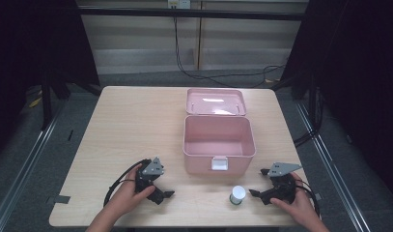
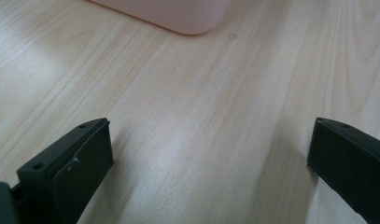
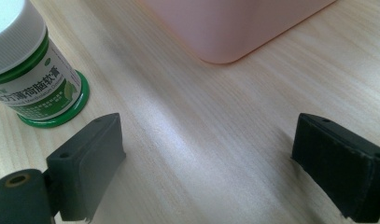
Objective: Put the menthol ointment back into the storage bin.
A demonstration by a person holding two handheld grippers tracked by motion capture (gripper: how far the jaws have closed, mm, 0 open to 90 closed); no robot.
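An open pink box [image 1: 218, 140] stands mid-table with its lid [image 1: 216, 101] flipped back; its inside looks empty. A small green bottle with a white cap [image 1: 237, 195] stands upright in front of the box's right corner. My right gripper [image 1: 258, 182] rests on the table just right of the bottle, jaws open and pointing left, nothing between them. In the right gripper view the bottle [image 3: 31, 70] stands beyond the left jaw and the box corner [image 3: 225, 32] lies ahead. My left gripper [image 1: 166, 193] sits open at the front left, with bare wood between its jaws and the box [image 2: 173, 14] ahead.
The light wooden table [image 1: 131, 125] has open room on its left half. Dark curtains flank both sides, a black bar crosses at the back, and cables [image 1: 223, 75] hang and trail on the floor behind the table.
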